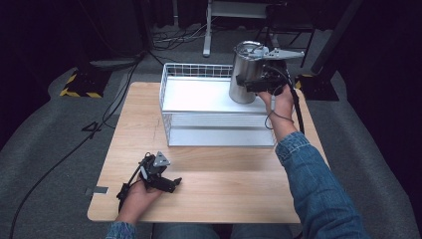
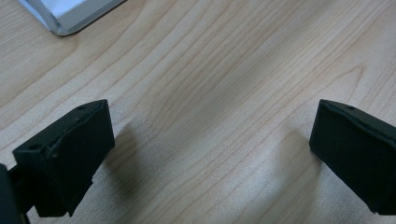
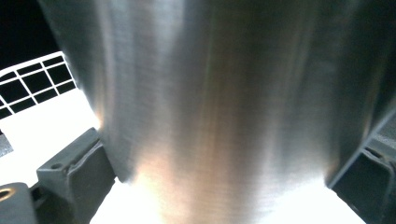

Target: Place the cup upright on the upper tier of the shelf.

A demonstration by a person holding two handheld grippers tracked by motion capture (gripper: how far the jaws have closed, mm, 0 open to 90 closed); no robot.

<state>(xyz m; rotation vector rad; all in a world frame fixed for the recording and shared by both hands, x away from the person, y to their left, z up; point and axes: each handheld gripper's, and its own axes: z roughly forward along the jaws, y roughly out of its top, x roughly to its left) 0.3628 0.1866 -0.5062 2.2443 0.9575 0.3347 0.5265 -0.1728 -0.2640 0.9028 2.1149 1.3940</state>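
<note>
Item one: my left gripper [image 1: 171, 182], near the front edge of the wooden tabletop [image 1: 224, 174], left of centre, held low in my left hand [image 1: 137, 196]; in the left gripper view its jaws are spread wide over bare wood grain with nothing between them, and a pale corner of the tray [image 2: 65, 16] sits at the top left. Item two: white wire basket [image 1: 171, 124], standing on the far half of the tabletop, its mesh walls around a flat white floor, its front wall facing me. Item three: stainless steel canister [image 1: 245, 74], cylindrical, brushed finish, roughly upright at the basket's far right corner, its top standing well above the wire rim; whether its base touches the basket floor I cannot tell. Item four: my right gripper [image 1: 254, 82], held in my right hand [image 1: 281, 102] at the basket's right side, denim sleeve [image 1: 313, 184] trailing back toward the front right corner of the tabletop; in the right gripper view its jaws sit against either side of the canister's lower wall, pinching it, the basket mesh showing at the left.
</note>
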